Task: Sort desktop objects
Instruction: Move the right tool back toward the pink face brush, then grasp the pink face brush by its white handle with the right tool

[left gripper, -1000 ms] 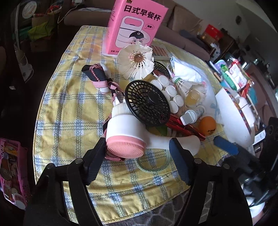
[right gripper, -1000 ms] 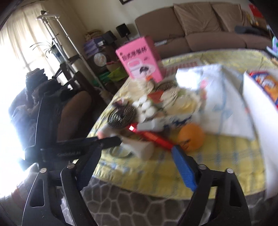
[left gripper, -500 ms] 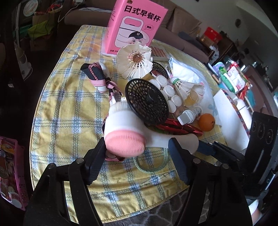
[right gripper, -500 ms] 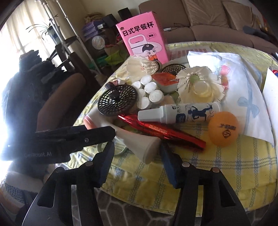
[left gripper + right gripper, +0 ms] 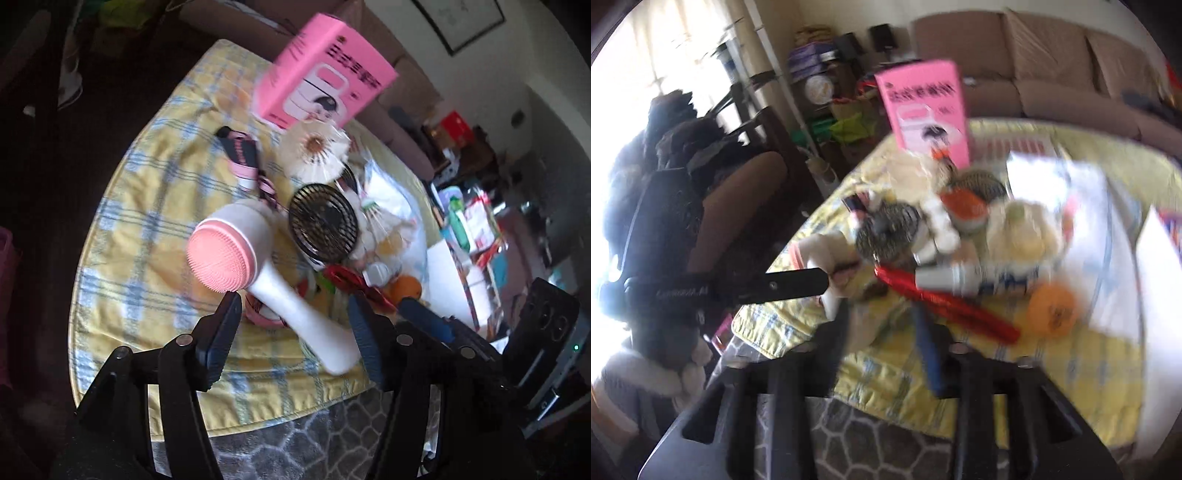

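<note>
A white face brush [image 5: 258,240] with a pink bristle head is tilted up off the yellow checked cloth [image 5: 147,229]. Its handle slants down between the fingers of my left gripper [image 5: 295,299], which stand apart on either side. In the blurred right wrist view, the brush [image 5: 816,251] runs past a left finger [image 5: 783,286]. Its handle end sits between the narrowed fingers of my right gripper [image 5: 882,325], which looks shut on it. In the left wrist view, the right gripper's blue pad [image 5: 424,317] shows beside the left gripper's right finger.
Behind the brush lie a black mesh disc [image 5: 323,229], a shuttlecock [image 5: 314,151], a pink box [image 5: 321,92] and a pink-black strap [image 5: 243,155]. A red pen [image 5: 945,306], white bottle [image 5: 960,280] and orange ball [image 5: 1052,306] lie to the right. The table's front edge is close below both grippers.
The brush head has lifted off the cloth and swung left and up. My right gripper's fingers have narrowed around the handle end. The left fingers are slightly closer, and both cameras have tilted.
</note>
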{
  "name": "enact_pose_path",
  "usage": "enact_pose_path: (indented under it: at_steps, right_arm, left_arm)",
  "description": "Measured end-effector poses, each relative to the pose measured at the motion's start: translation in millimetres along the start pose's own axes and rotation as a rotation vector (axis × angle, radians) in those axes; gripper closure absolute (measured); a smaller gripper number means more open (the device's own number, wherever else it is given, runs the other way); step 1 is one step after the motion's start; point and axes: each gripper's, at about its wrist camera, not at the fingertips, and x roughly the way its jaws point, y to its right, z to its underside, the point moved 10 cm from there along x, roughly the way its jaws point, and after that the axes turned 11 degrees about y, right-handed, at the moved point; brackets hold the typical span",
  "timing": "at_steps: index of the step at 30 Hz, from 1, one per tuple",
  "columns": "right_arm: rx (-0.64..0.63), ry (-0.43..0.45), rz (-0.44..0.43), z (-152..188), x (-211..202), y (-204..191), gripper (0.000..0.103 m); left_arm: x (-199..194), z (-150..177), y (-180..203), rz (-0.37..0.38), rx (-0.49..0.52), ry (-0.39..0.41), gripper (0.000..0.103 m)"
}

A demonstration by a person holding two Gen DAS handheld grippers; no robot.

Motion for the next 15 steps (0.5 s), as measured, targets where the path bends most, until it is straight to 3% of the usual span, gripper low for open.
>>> enact_pose_path:
  at_steps: [3, 6, 9, 10, 15]
  right_arm:
    - [-0.103, -0.046, -0.065, -4.1, 13.7, -22.7, 0.042]
    - [-0.142, -0.128, -0.097, 8.4, 36.8, -39.7, 0.042]
    - [-0.129, -0.183, -0.121, 30.6, 54.2, -49.0, 0.063]
    - [-0.128, -0.192, -0.119, 38.1, 56.4, -51.4, 0.077]
    - [-0.098, -0.122, -0.152, 37.4, 48.7, -65.0, 0.077]
  left_arm:
    - [4.1, -2.6, -11.4, 0.033, -0.1, -0.007, 0.042]
    - [10.6, -1.9, -12.6, 0.037, -0.112, -0.022, 0.042]
    - [14.8, -1.0, -10.4, 0.041, -0.125, -0.027, 0.042]
    - [16.2, -0.9, -10.0, 0.042, -0.128, -0.028, 0.042]
    - [19.8, -1.2, -10.5, 0.042, -0.14, -0.03, 0.048]
